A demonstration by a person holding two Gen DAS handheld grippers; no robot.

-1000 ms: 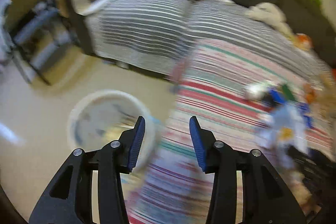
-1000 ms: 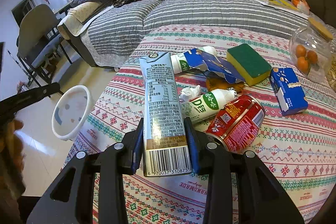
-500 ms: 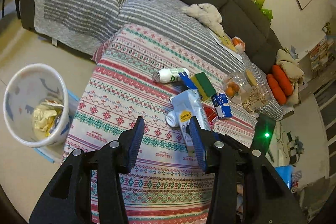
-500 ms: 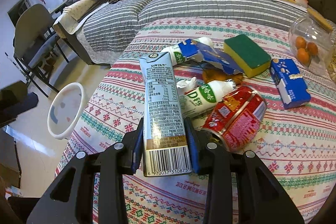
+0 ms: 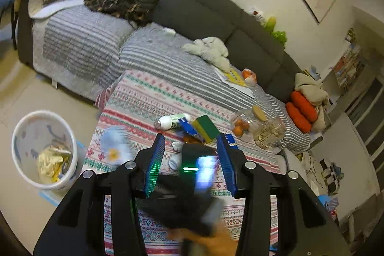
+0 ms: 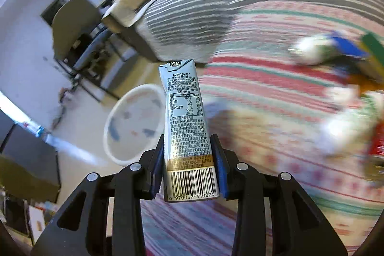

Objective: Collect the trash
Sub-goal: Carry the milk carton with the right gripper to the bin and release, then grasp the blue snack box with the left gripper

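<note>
My right gripper (image 6: 189, 168) is shut on a grey-blue milk carton (image 6: 186, 126) and holds it in the air, pointing toward the white trash bin (image 6: 134, 121) on the floor. In the left wrist view the carton (image 5: 115, 148) shows as a blur above the table's left end, beside the bin (image 5: 43, 150), which holds crumpled paper. My left gripper (image 5: 190, 161) is open and empty above the patterned tablecloth (image 5: 148, 97). A white bottle (image 5: 172, 121) and blue wrapper (image 5: 187, 126) lie on the table.
A green-yellow sponge (image 5: 206, 128), a glass jar of oranges (image 5: 242, 124) and another jar (image 5: 268, 133) stand on the table. A grey sofa with striped covers (image 5: 144, 49) runs behind. A chair (image 6: 76, 40) stands beyond the bin. The right gripper body (image 5: 189, 184) sits between my left fingers.
My right gripper has swung left with the carton, from over the table toward the bin. My left gripper has shifted so that the right gripper now lies below it.
</note>
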